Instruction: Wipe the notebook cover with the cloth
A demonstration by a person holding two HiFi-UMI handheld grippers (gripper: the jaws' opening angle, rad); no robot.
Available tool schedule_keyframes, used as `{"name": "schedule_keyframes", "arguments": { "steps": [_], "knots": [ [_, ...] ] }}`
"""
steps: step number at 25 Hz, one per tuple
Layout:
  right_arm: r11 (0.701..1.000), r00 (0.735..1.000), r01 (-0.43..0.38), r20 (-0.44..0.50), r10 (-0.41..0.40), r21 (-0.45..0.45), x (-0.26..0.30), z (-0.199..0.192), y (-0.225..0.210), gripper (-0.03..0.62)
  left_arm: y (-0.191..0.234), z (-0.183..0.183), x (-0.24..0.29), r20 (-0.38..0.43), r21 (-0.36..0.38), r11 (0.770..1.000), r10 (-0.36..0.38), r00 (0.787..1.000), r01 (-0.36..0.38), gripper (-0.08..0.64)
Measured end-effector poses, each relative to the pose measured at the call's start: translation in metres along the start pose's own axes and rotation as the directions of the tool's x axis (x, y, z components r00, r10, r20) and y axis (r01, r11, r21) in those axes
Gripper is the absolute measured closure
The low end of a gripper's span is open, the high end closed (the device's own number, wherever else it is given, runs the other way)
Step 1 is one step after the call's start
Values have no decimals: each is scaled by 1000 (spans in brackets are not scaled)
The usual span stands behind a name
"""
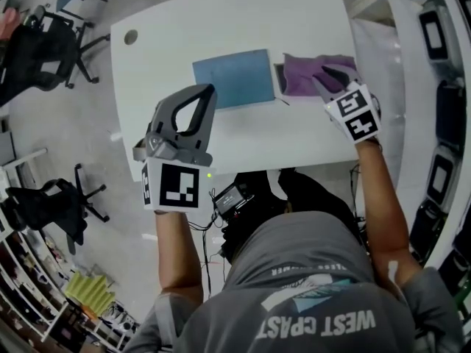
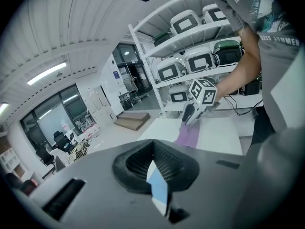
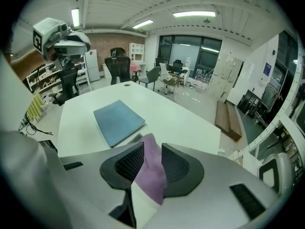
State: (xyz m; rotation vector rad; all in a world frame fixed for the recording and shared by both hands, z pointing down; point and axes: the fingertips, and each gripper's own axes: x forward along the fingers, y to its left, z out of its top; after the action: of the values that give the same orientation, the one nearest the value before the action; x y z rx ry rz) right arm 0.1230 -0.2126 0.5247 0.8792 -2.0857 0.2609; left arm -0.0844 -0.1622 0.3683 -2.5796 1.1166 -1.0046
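A blue notebook (image 1: 234,78) lies flat in the middle of the white table (image 1: 169,35). Just to its right lies a purple cloth (image 1: 309,72), rumpled. My right gripper (image 1: 329,77) hovers over the cloth with its jaws apart. In the right gripper view the cloth (image 3: 151,173) shows in the gap between the pads, which do not press on it, and the notebook (image 3: 118,122) lies beyond to the left. My left gripper (image 1: 208,90) is raised over the table's near left part, short of the notebook, shut and empty. Through its narrow slit shows a sliver of the notebook (image 2: 157,185).
The table has a round cable hole (image 1: 131,37) at its far left corner. Black office chairs (image 1: 44,50) stand on the floor to the left. Shelves with grey cases (image 1: 441,175) run along the right. A small device (image 1: 232,197) sits at the near table edge.
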Motion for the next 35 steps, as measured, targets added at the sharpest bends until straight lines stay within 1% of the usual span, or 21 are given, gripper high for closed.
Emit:
{"name": "schedule_keyframes", "arguments": {
  "steps": [6, 8, 11, 13, 15, 17, 20, 22, 24, 26, 28, 29, 32, 35],
  "knots": [
    [1000, 993, 11, 115, -9, -13, -49, 34, -9, 479, -3, 34, -16, 25, 37, 999, 33, 999, -34, 557],
    [1000, 987, 7, 163, -4, -19, -66, 49, -11, 498, -3, 44, -22, 43, 40, 998, 45, 998, -47, 557],
    [999, 970, -19, 243, 25, -26, -94, 72, -8, 526, -3, 59, -32, 42, 67, 996, 61, 997, -64, 557],
    [999, 949, -31, 312, 42, -40, -120, 89, -5, 543, -6, 69, -39, 48, 81, 994, 70, 996, -74, 557],
    [997, 921, -37, 384, 58, -62, -149, 109, 0, 552, -10, 79, -47, 65, 84, 993, 81, 995, -86, 557],
    [995, 892, -34, 446, 70, -89, -180, 129, 6, 557, -13, 90, -56, 73, 94, 991, 91, 993, -97, 557],
    [989, 841, -15, 534, 93, -149, -225, 155, 14, 560, -19, 107, -71, 87, 107, 988, 104, 991, -113, 557],
    [985, 812, 2, 576, 99, -172, -252, 166, 19, 561, -25, 115, -80, 111, 103, 987, 111, 988, -123, 557],
    [985, 787, 7, 608, 102, -174, -280, 176, 25, 561, -30, 122, -89, 130, 103, 986, 119, 984, -133, 557],
    [982, 770, 13, 628, 109, -186, -306, 183, 33, 562, -35, 129, -99, 139, 116, 983, 128, 982, -144, 557],
    [976, 766, 23, 632, 121, -215, -326, 187, 42, 562, -40, 135, -108, 142, 136, 979, 135, 981, -154, 557],
    [972, 769, 27, 626, 130, -234, -333, 187, 47, 563, -43, 139, -113, 145, 145, 977, 135, 980, -156, 557],
    [956, 790, 26, 592, 159, -291, -347, 183, 62, 565, -53, 149, -125, 163, 159, 975, 130, 978, -157, 557],
    [948, 793, 21, 582, 178, -318, -357, 179, 72, 565, -58, 156, -132, 182, 162, 973, 137, 974, -167, 557]
  ]
}}
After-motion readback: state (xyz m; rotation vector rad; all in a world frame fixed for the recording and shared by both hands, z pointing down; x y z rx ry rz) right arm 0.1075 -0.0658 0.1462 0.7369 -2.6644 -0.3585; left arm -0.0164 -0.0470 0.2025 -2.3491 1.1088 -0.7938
